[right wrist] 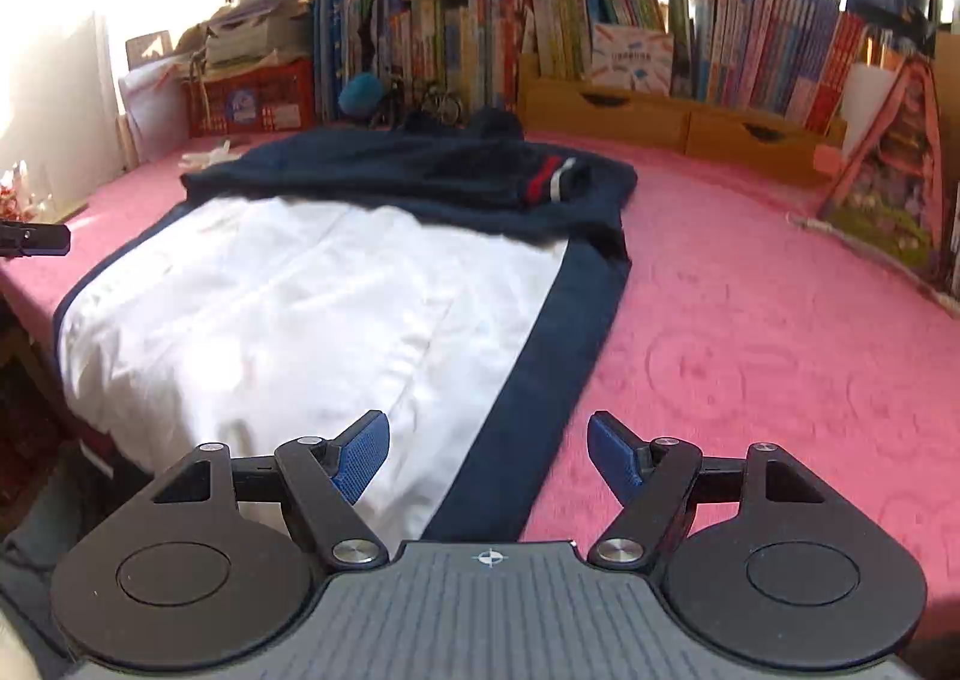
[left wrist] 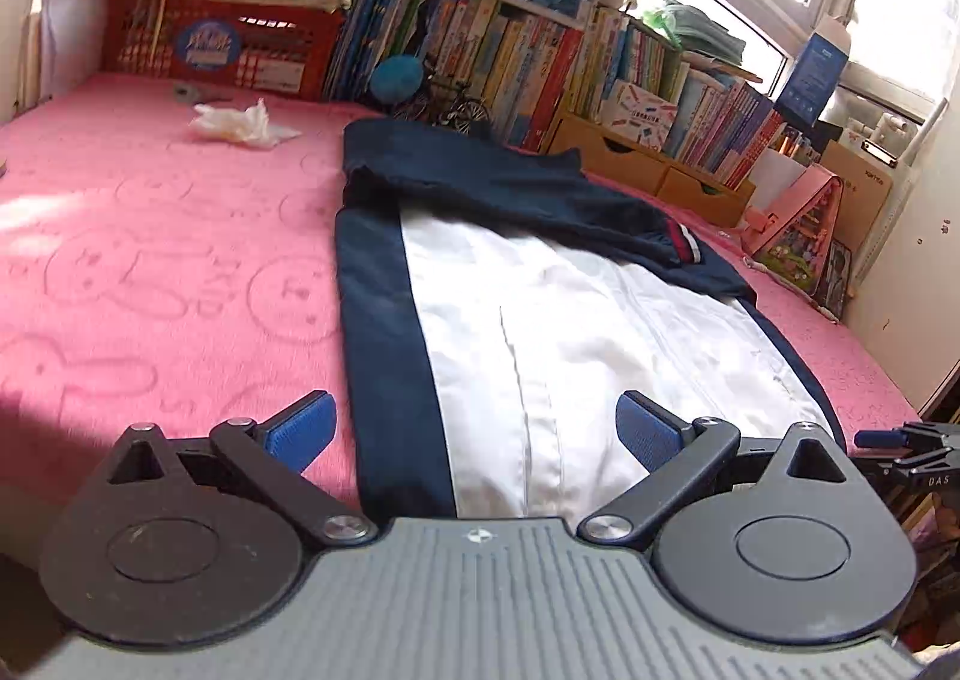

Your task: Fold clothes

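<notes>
Jacket (left wrist: 540,320) position: the navy and white garment lies flat on the pink bed cover (left wrist: 150,260), its length running away from you toward the row of books (left wrist: 540,56) at the far edge. The white panel faces up, bordered on both long sides by navy bands. At the far end, a navy sleeve with a red, white and blue striped cuff (left wrist: 684,242) is folded across the body of the garment.

Your left claw (left wrist: 474,428) stands wide apart. Its fingers straddle the near left navy band and part of the white panel, and the blue pads (left wrist: 300,431) press on nothing. Whether they touch the fabric below cannot be told.

Your right claw (right wrist: 489,455) also stands apart with nothing clamped. Its fingers frame the near right navy band; one blue pad sits over the white panel, the other over the pink cover.

Each claw shows at the edge of the other's view, so both are at the near end of the jacket, on opposite sides.

A crumpled white tissue (left wrist: 240,125) lies on the cover, well apart from the garment, near a red crate (left wrist: 222,44).
</notes>
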A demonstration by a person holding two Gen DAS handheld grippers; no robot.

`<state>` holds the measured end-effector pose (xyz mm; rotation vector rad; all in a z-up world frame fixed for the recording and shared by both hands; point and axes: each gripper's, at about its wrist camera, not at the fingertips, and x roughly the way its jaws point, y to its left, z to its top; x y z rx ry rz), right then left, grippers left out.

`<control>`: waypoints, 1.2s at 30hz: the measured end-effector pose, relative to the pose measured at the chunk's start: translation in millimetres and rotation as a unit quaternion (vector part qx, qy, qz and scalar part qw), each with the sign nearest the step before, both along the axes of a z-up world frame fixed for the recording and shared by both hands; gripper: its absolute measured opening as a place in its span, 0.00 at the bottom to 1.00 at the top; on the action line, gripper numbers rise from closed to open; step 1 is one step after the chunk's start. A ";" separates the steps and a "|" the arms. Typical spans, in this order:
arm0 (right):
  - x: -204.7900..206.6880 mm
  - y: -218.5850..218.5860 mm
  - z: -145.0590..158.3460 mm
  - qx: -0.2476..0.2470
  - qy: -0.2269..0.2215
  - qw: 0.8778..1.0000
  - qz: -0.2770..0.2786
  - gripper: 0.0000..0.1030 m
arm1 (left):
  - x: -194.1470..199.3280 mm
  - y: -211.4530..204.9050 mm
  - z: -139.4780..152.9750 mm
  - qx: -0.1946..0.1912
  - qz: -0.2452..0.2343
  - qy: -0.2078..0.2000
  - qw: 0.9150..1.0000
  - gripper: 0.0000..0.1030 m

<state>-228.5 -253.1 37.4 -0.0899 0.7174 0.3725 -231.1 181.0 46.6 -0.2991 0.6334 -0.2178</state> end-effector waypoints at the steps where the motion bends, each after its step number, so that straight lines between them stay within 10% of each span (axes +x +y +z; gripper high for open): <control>1: -10.3 -2.3 -6.2 0.008 0.021 1.000 0.010 0.72 | -7.2 1.0 -3.4 -0.009 0.003 0.004 1.000 0.98; 13: 5.4 14.5 -79.7 0.091 0.102 0.988 0.067 0.78 | 10.4 -9.4 -70.2 -0.058 -0.032 0.055 0.996 0.98; 16: 10.0 23.9 -81.6 0.103 0.105 0.985 0.084 0.77 | 16.4 -13.6 -79.1 -0.079 -0.044 0.070 0.993 0.69; 19: 5.8 26.2 -71.9 0.124 0.120 0.980 0.102 0.57 | 5.6 -21.0 -63.2 -0.059 -0.062 0.055 0.995 0.49; 23: -2.5 12.5 -43.6 0.218 0.140 0.956 0.137 0.42 | -10.7 -18.2 -27.2 -0.086 -0.083 0.022 0.993 0.48; 31: 57.1 12.5 26.0 0.328 0.007 0.936 0.131 0.41 | 50.2 -7.8 33.6 -0.120 -0.081 -0.130 0.981 0.52; 36: 146.0 23.0 24.5 0.331 -0.011 0.943 0.021 0.37 | 102.6 -10.4 33.5 -0.079 -0.004 -0.130 0.988 0.52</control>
